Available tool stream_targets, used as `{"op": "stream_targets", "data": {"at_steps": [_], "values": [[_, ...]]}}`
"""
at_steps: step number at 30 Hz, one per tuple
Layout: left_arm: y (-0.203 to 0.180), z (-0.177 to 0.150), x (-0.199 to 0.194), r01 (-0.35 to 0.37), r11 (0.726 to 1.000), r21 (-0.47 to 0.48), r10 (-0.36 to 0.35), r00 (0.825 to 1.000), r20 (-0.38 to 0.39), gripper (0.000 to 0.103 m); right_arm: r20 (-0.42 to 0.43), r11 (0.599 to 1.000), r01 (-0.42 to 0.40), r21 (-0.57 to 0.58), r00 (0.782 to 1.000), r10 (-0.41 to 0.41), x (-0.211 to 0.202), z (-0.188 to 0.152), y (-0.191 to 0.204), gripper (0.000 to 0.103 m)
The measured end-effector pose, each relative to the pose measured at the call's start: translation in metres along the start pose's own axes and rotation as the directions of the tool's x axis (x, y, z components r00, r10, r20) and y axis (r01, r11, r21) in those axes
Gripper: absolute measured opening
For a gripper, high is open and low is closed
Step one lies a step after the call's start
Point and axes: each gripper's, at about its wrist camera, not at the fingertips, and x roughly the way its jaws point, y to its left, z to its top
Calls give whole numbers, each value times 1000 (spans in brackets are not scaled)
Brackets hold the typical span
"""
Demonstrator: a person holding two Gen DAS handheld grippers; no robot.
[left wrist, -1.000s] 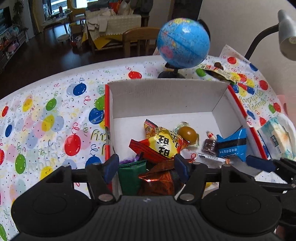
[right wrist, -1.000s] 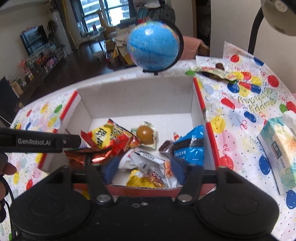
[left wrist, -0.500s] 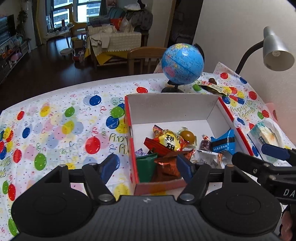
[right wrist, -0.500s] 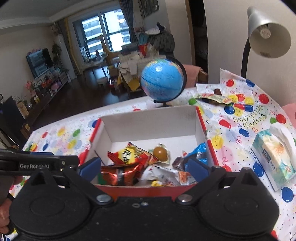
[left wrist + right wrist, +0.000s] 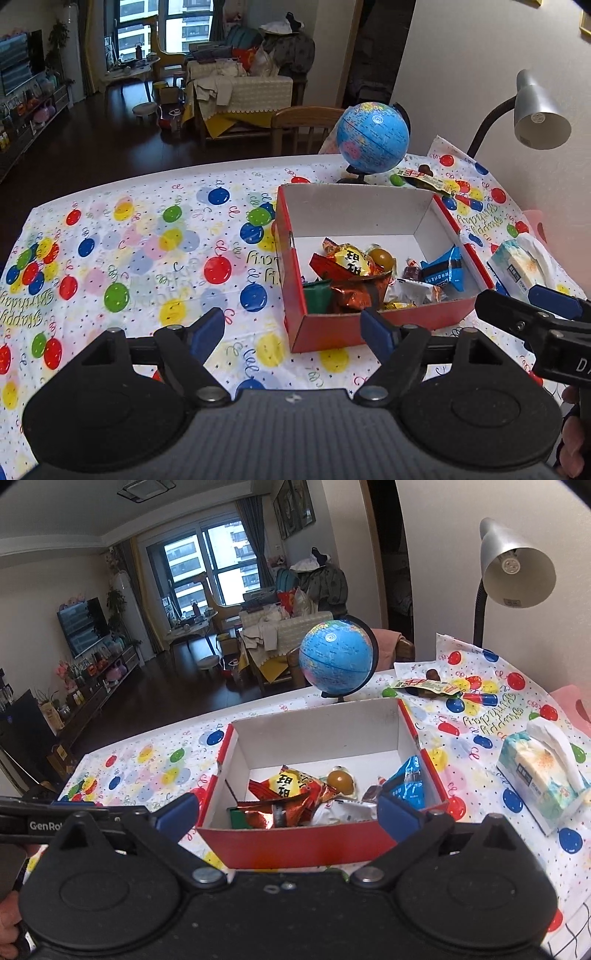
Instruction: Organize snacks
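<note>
The snacks lie heaped in the near half of the red box on the bench, probably gathered there to keep them together. Both tongs are empty: the left tongs have just been opening, the right tongs gape wide. The box lies just beyond them.

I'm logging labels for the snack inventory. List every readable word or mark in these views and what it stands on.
"GenRo", cut off: side of the left tool, right wrist view.
"D", cut off: side of the right tool, left wrist view.
"Happy Birthday", upside down: balloon tablecloth.
"旺旺", two Chinese characters: yellow and red snack packet in the red box.
Tissue pack, blue packet, far wrapper: print too small to read.
</note>
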Motion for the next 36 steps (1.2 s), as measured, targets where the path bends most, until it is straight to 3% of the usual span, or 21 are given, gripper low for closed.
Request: {"op": "stream_targets", "data": {"at_steps": [3,20,36], "values": [[1,-4,-7,4,1000,-3,-4,1000,2,86,2,1000,1,17,1000,-1,-5,-3,0,103],[-3,-7,-23,8,999,33,-9,998,58,86,19,999,30,31,999,-31,-15,-8,1,103],[-3,-7,-25,9,1000,30,-11,998,54,86,17,999,29,33,999,-29,-16,-9,1,103]]}}
